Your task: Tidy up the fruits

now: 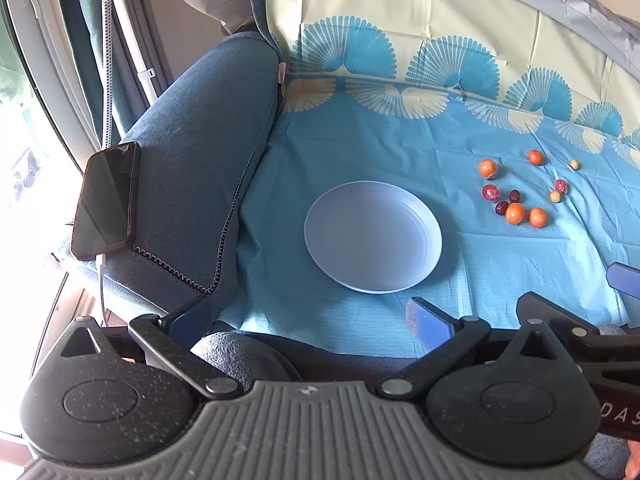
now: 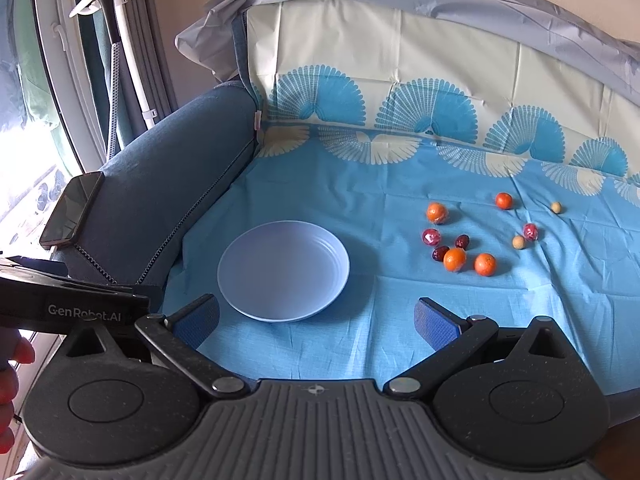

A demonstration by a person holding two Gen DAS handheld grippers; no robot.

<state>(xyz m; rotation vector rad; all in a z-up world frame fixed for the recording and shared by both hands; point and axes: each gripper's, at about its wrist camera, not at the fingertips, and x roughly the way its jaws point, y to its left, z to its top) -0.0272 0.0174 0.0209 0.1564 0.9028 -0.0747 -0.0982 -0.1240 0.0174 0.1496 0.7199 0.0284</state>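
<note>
Fingers of the right gripper (image 2: 316, 320) and left gripper (image 1: 312, 316) stand wide and empty at lower frame, above the blue cloth (image 2: 400, 344). Fruits (image 2: 455, 259) lie scattered at right of centre, well apart from the bare plate (image 2: 240, 264) at centre. Judged best: approach one orange from above, closing gently. Being round, the fruits show no clear long axis.

We see only a sliver of the right gripper's blue finger (image 1: 625, 278) at the left view's edge; two small dark red fruits (image 2: 462, 241) are too small to identify.
</note>
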